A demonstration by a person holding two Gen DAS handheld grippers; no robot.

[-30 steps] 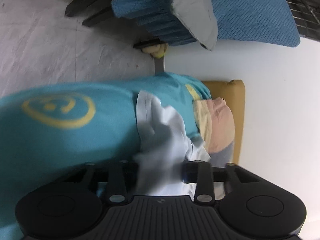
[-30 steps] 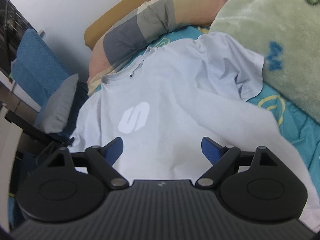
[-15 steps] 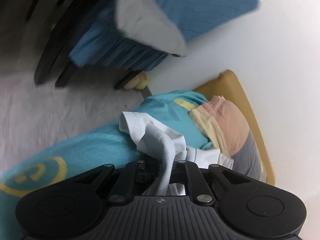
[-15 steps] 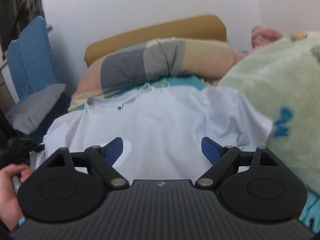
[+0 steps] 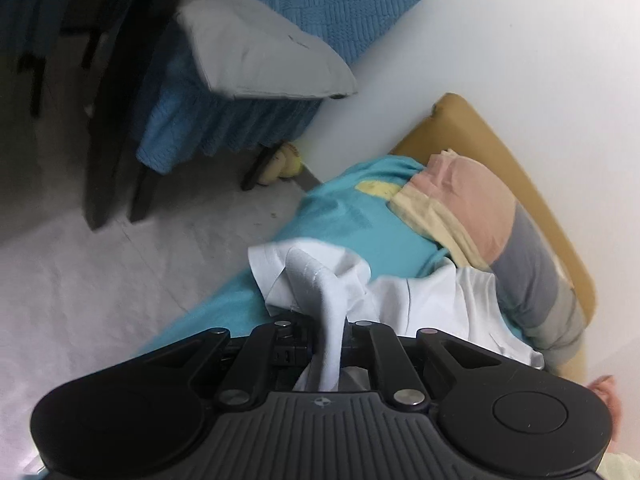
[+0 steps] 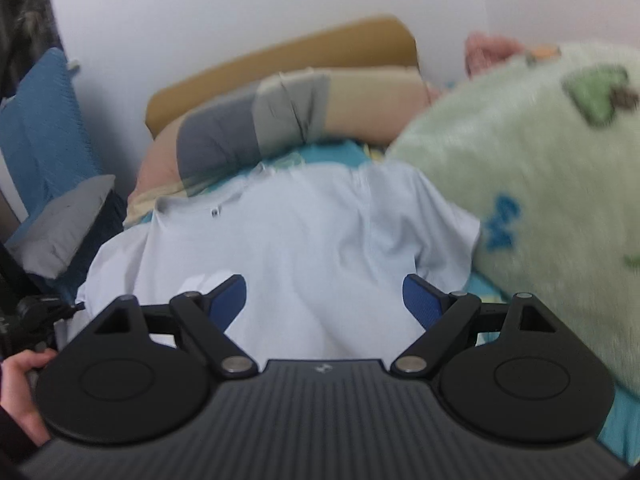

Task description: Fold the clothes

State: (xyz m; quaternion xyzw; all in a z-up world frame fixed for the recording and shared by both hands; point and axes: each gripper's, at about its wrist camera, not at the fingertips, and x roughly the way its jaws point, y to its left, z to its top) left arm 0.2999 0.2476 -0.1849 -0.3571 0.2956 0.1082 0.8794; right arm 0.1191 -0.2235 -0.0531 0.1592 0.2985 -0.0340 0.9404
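Folding has barely started: the shirt (image 6: 288,240) lies mostly flat across the bed (image 5: 352,224), near its head. Left tongs (image 5: 330,326) pinch a bunched bit of it at the bed's edge; right tongs (image 6: 324,296) hover spread above it. Blanket (image 6: 540,200) and pillow (image 6: 280,120) crowd it.

My left gripper (image 5: 326,332) clamped tight, fingers pinched together on bunched white fabric (image 5: 320,280); my right gripper (image 6: 325,300) spread wide, blue pads (image 6: 420,300) well apart, gripping nothing; my left hand (image 6: 20,384) visible at lower-left edge of right wrist view
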